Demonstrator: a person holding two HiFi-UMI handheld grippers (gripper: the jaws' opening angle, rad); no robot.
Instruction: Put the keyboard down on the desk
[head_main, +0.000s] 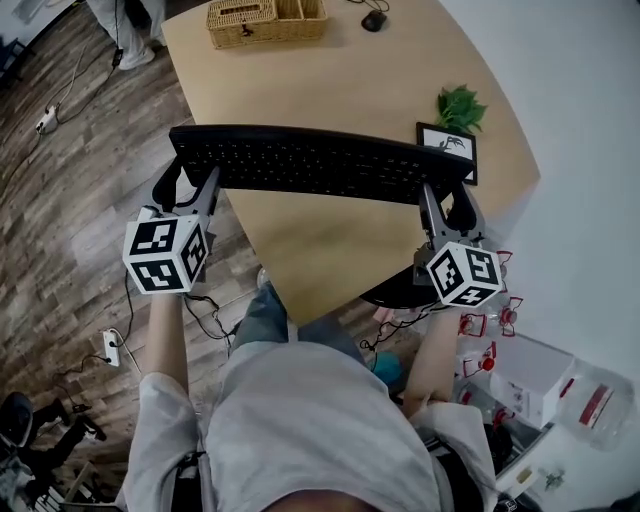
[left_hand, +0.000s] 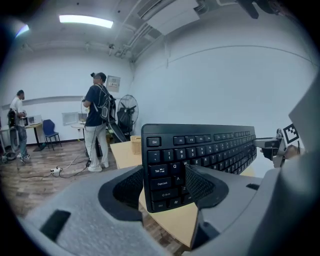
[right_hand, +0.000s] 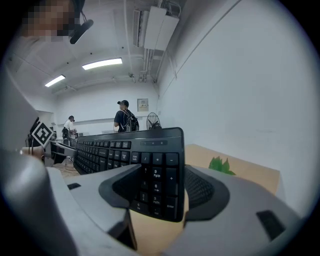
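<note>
A long black keyboard (head_main: 318, 162) hangs in the air above the near part of the light wooden desk (head_main: 330, 75), held level at both ends. My left gripper (head_main: 190, 190) is shut on its left end, at the Tab and Caps Lock keys (left_hand: 165, 176). At the other end my right gripper (head_main: 440, 205) is shut on the number pad (right_hand: 156, 186). The keyboard (left_hand: 200, 150) fills the middle of the left gripper view, and the desk (right_hand: 235, 172) shows below and behind it in the right gripper view.
On the desk stand a wicker basket (head_main: 265, 20) at the far edge, a black mouse (head_main: 374, 20), a small green plant (head_main: 460, 107) and a framed picture (head_main: 447, 143) at the right. Cables and a power strip (head_main: 112, 348) lie on the wooden floor. Two people (left_hand: 97, 125) stand far off.
</note>
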